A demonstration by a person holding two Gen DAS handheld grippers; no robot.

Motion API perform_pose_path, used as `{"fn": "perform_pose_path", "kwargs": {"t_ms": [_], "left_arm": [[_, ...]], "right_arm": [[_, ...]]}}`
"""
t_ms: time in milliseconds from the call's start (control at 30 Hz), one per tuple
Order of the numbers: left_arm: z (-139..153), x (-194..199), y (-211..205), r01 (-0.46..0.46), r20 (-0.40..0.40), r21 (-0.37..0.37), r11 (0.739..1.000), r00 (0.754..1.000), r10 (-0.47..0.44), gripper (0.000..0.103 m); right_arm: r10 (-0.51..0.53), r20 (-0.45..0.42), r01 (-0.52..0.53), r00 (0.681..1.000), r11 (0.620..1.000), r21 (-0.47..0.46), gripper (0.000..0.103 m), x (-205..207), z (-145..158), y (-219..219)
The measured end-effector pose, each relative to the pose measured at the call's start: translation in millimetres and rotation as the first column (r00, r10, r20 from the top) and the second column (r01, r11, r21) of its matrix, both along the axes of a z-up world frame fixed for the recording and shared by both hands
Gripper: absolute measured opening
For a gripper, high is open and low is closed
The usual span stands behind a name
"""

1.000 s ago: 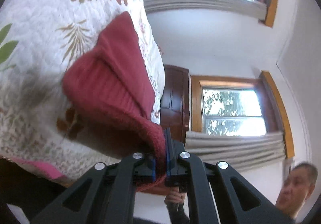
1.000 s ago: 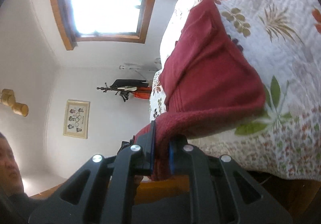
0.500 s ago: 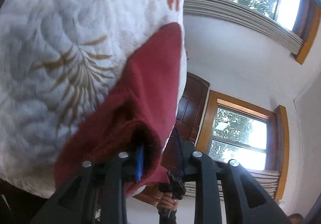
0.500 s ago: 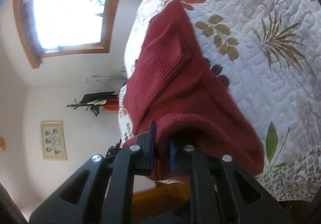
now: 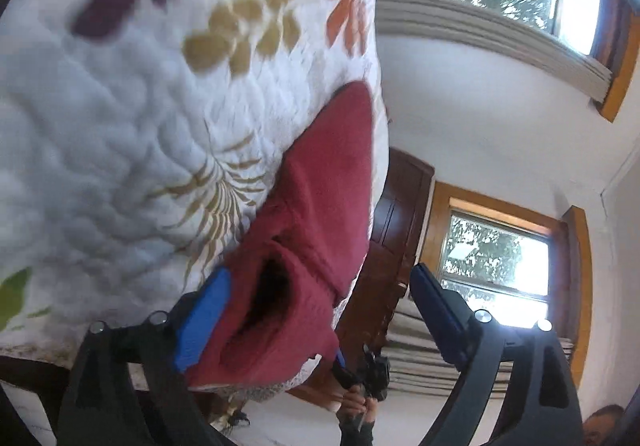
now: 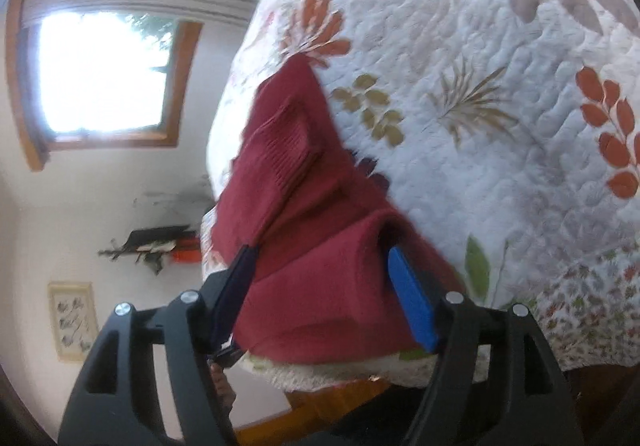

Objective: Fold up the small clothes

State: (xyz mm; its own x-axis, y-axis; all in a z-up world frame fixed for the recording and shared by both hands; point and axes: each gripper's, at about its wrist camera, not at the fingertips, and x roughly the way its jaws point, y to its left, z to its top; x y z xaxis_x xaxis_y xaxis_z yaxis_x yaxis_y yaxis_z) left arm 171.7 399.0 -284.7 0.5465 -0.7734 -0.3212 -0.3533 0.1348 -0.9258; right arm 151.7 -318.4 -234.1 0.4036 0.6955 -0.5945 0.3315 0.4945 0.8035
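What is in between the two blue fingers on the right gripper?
The red sweater. In the right wrist view its folded edge fills the gap between the open right gripper's fingers, lying on the flowery quilt.

— What is covering the bed?
— A white quilt (image 6: 500,174) printed with leaves is lying over it.
— And what is resting on that?
— A dark red knitted garment (image 6: 316,230) is lying near the edge.

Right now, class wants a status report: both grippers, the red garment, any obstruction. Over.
Left gripper open. Right gripper open. Red knit garment folded over on the floral quilt, fabric between both sets of fingers, ungripped. Nothing in the way.
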Motion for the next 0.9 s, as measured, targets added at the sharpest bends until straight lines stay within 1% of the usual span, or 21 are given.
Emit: {"fn": "perform_pose_path", "kwargs": {"t_ms": [67, 100, 133, 167, 200, 233, 267, 300, 333, 367, 433, 500, 567, 600, 633, 700, 767, 833, 900], "left_arm": [[20, -11, -4, 0.017, 0.04, 0.016, 1.0, 0.999, -0.018, 0.091], [30, -18, -10, 0.036, 0.063, 0.027, 0.999, 0.997, -0.037, 0.092], [40, -28, -22, 0.057, 0.085, 0.029, 0.998, 0.995, -0.06, 0.093], [42, -35, -33, 0.068, 0.09, 0.017, 0.998, 0.993, -0.07, 0.095], [41, -41, -45, 0.075, 0.085, -0.002, 0.997, 0.994, -0.074, 0.095], [33, -44, -60, 0.086, 0.064, -0.035, 0.996, 0.994, -0.084, 0.095], [26, -41, -75, 0.102, 0.039, -0.057, 0.993, 0.994, -0.099, 0.095], [18, -44, -88, 0.118, 0.016, -0.073, 0.99, 0.993, -0.117, 0.095], [9, -44, -102, 0.129, -0.013, -0.079, 0.988, 0.991, -0.13, 0.095], [2, -42, -117, 0.133, -0.034, -0.093, 0.987, 0.99, -0.137, 0.095], [-1, -38, -131, 0.135, -0.019, -0.099, 0.986, 0.99, -0.138, 0.095], [-6, -36, -137, 0.137, -0.026, -0.084, 0.987, 0.99, -0.139, 0.095], [-13, -36, -137, 0.144, -0.061, -0.072, 0.987, 0.987, -0.149, 0.095], [-18, -34, -137, 0.147, -0.089, -0.061, 0.987, 0.984, -0.152, 0.095], [-22, -34, -136, 0.151, -0.104, -0.053, 0.987, 0.982, -0.156, 0.095], [-26, -32, -134, 0.165, -0.139, -0.034, 0.986, 0.976, -0.168, 0.095], [-25, -31, -135, 0.188, -0.135, 0.002, 0.982, 0.973, -0.186, 0.096], [-22, -27, -134, 0.2, -0.128, 0.047, 0.979, 0.973, -0.192, 0.096], [-17, -21, -131, 0.2, -0.12, 0.091, 0.976, 0.975, -0.188, 0.096]], "right_arm": [[0.07, 0.038, -0.07, 0.997, 0.997, 0.015, 0.068, -10, 8, 18], [0.122, 0.053, -0.123, 0.991, 0.992, 0.005, 0.068, -13, 11, 32], [0.17, 0.058, -0.169, 0.984, 0.985, -0.019, 0.068, -18, 12, 43], [0.238, 0.055, -0.233, 0.97, 0.97, -0.072, 0.067, -19, 11, 60], [0.331, 0.05, -0.317, 0.942, 0.93, -0.187, 0.063, -22, 8, 86], [0.408, 0.046, -0.382, 0.912, 0.883, -0.272, 0.059, -24, 3, 107], [0.456, 0.044, -0.423, 0.889, 0.853, -0.305, 0.056, -24, -2, 121], [0.507, 0.035, -0.471, 0.861, 0.822, -0.319, 0.05, -24, -10, 138], [0.538, 0.028, -0.5, 0.842, 0.801, -0.33, 0.045, -25, -17, 151], [0.577, 0.024, -0.532, 0.817, 0.768, -0.357, 0.043, -24, -23, 164], [0.608, 0.026, -0.549, 0.794, 0.735, -0.397, 0.036, -23, -27, 174], [0.608, 0.022, -0.554, 0.793, 0.737, -0.388, 0.033, -21, -31, 175], [0.608, 0.011, -0.56, 0.794, 0.738, -0.377, 0.029, -17, -38, 172], [0.611, 0.004, -0.564, 0.791, 0.733, -0.38, 0.023, -18, -41, 171], [0.616, -0.001, -0.569, 0.788, 0.728, -0.384, 0.022, -15, -41, 171], [0.62, 0.007, -0.567, 0.785, 0.722, -0.397, 0.021, -12, -37, 170], [0.619, 0.017, -0.559, 0.785, 0.719, -0.413, 0.021, -6, -30, 171], [0.621, 0.034, -0.551, 0.783, 0.717, -0.426, 0.024, -4, -20, 172], [0.625, 0.044, -0.544, 0.779, 0.71, -0.447, 0.024, 5, -15, 174]]}}
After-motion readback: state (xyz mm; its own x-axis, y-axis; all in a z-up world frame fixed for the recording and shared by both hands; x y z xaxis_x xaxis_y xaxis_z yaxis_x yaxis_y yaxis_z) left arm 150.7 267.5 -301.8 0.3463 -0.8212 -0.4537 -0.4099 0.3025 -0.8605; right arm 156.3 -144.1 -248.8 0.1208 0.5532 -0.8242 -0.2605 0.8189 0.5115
